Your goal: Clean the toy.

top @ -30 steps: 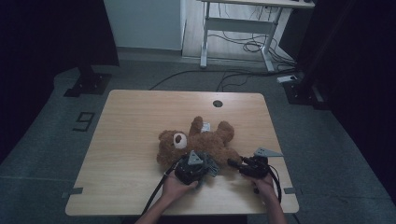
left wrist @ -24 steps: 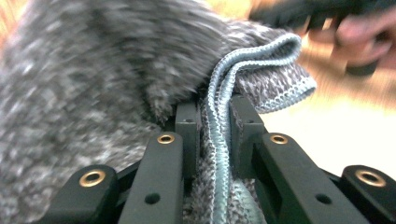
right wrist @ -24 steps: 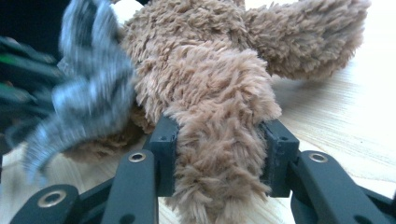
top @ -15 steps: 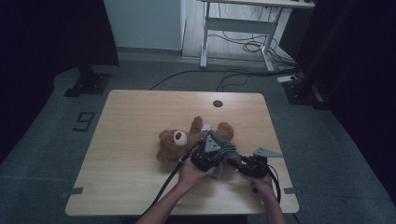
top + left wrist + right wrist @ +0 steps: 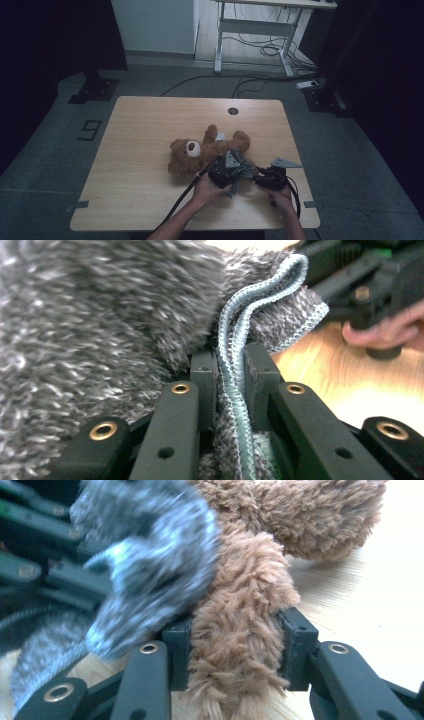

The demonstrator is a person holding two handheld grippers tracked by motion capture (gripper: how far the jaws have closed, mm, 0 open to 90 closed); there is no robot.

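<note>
A fluffy brown teddy bear point(image 5: 207, 150) lay on its back near the middle of the pale wooden table point(image 5: 140, 130), its head toward the left in the high view. A small white tag point(image 5: 220, 136) stuck out beside one of its raised paws.

The left gripper point(image 5: 231, 172) was held by the person's left hand point(image 5: 206, 189) just below the bear's body. Its two black jaws were squeezed together on a small grey knitted cloth with a light blue stitched edge point(image 5: 235, 365). In the left gripper view, the blue edge ran straight down between the two pads and the fuzzy grey cloth bulged out above them.

The right gripper point(image 5: 270, 179) sat close beside the left one, in the person's right hand point(image 5: 280, 197). Its jaws were clamped on one furry brown leg of the bear point(image 5: 235, 645). In the right gripper view, the fur was pinched between the two black pads, and the grey cloth hung blurry right next to that leg, touching it.

Both grippers were near the front edge of the table, with black cables point(image 5: 182, 200) trailing back toward the person.
</note>
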